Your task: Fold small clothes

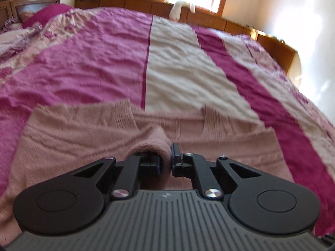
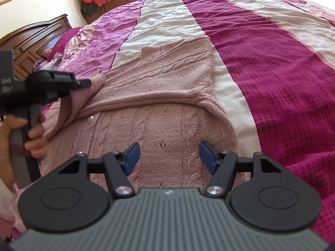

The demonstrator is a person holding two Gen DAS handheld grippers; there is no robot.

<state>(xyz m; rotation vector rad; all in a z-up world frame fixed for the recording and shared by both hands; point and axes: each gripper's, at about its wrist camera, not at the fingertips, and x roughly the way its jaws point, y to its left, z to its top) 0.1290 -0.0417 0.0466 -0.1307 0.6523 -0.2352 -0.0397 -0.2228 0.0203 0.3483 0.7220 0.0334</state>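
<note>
A dusty-pink cable-knit cardigan lies spread on a bed, over the pale cream stripe of a magenta-and-cream striped bedspread; one sleeve is already laid across the cardigan's body. The left tongs are clenched on a bunched roll of the cardigan's knit, lifting it just above the rest of the garment; from the right wrist view a hand grips that tool's handle at the cardigan's left edge. The right tongs hang released over the cardigan's near panel, blue pads spread wide with nothing between them; whether they touch the wool is hard to judge.

The likely risk: the loose knit may slip from the left grip, since only a small bunch is pinched; pulling it across could drag the whole cardigan along the bedspread and undo the folded sleeve, because the right tongs are not pinning anything down. A small button near the cardigan's front edge might also snag.
</note>
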